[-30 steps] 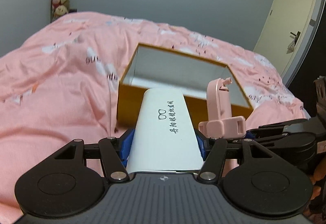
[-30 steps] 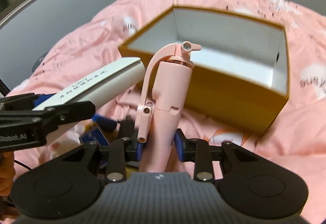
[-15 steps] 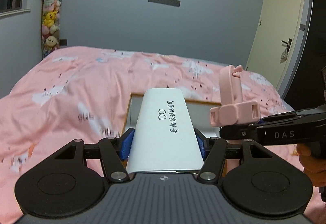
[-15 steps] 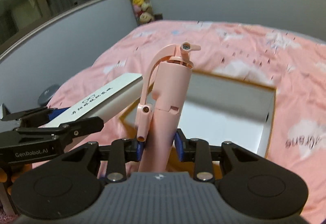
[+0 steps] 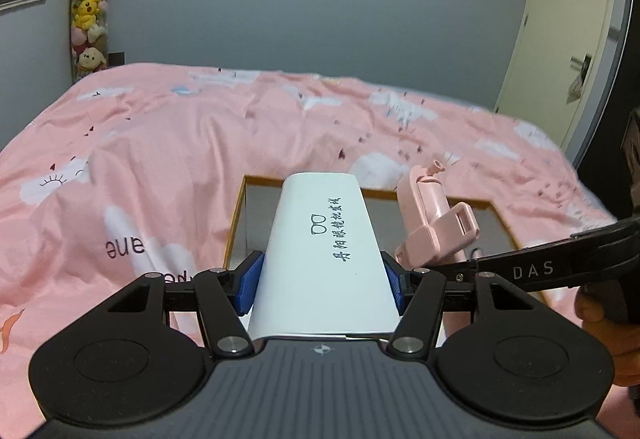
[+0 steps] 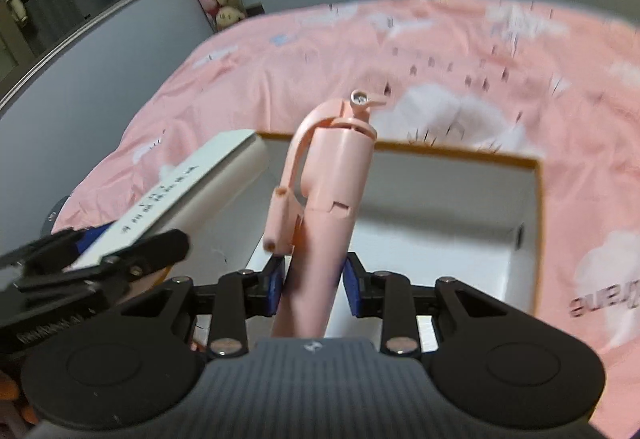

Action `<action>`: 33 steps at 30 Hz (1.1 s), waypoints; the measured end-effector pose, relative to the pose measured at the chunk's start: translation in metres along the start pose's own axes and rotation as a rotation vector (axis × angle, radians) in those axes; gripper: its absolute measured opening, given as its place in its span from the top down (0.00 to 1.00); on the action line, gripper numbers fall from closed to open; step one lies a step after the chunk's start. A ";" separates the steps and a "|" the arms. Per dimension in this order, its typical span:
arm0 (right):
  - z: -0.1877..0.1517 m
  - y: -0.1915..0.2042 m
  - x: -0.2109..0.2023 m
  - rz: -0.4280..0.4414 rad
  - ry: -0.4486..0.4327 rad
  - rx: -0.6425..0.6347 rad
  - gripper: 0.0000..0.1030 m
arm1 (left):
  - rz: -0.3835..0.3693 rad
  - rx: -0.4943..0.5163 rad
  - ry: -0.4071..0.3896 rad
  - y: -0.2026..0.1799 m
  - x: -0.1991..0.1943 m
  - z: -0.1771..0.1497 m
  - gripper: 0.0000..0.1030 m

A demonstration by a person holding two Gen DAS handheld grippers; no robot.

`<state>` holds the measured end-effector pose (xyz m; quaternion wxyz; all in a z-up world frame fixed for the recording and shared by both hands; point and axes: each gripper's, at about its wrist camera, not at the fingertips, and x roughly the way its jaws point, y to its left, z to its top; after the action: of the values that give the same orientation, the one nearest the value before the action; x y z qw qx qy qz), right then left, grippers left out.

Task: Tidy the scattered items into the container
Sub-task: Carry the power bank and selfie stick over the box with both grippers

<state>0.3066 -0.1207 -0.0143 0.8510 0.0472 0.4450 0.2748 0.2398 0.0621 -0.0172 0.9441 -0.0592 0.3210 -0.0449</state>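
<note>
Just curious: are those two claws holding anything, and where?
Left gripper clamps the white case across its near end; right gripper clamps the pink selfie stick by its lower handle.

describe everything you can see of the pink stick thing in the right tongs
The pink selfie stick looks like smooth matte plastic: a round handle body, a folded phone clamp hinged along one side, and a small metal screw with a thumb tab at the top. It is collapsed, and stands tilted away from the camera. The right tongs grip its lower handle between blue pads. It hangs over the open white-lined box, touching nothing else.
</note>
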 end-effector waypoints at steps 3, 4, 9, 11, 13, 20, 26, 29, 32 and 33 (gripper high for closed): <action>0.002 -0.008 0.023 -0.021 0.052 -0.001 0.67 | 0.018 0.011 0.047 0.000 0.024 0.001 0.33; 0.003 -0.011 0.030 -0.023 0.067 0.003 0.67 | 0.024 0.020 0.063 -0.001 0.031 0.000 0.33; 0.004 -0.031 0.060 -0.009 0.149 0.064 0.67 | 0.069 0.069 0.143 -0.012 0.063 -0.005 0.33; 0.004 -0.037 0.067 -0.002 0.171 0.081 0.67 | 0.093 0.079 0.183 -0.013 0.075 -0.007 0.33; 0.004 -0.042 0.073 0.001 0.187 0.088 0.67 | 0.120 0.085 0.224 -0.012 0.087 -0.006 0.33; 0.005 -0.049 0.084 -0.013 0.244 0.075 0.67 | 0.219 0.136 0.327 -0.019 0.109 -0.003 0.33; 0.001 -0.049 0.086 -0.006 0.267 0.071 0.67 | 0.280 0.204 0.395 -0.026 0.124 -0.006 0.33; -0.001 -0.049 0.088 -0.005 0.279 0.072 0.67 | 0.298 0.232 0.409 -0.028 0.126 -0.008 0.32; -0.001 -0.049 0.089 -0.004 0.289 0.072 0.67 | 0.306 0.237 0.412 -0.028 0.127 -0.010 0.32; -0.001 -0.049 0.089 -0.003 0.291 0.070 0.67 | 0.309 0.243 0.415 -0.028 0.128 -0.011 0.32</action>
<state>0.3666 -0.1170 -0.0961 0.7756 0.0361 0.5732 0.2619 0.3328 0.0177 -0.0982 0.8539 0.1144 0.5051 0.0505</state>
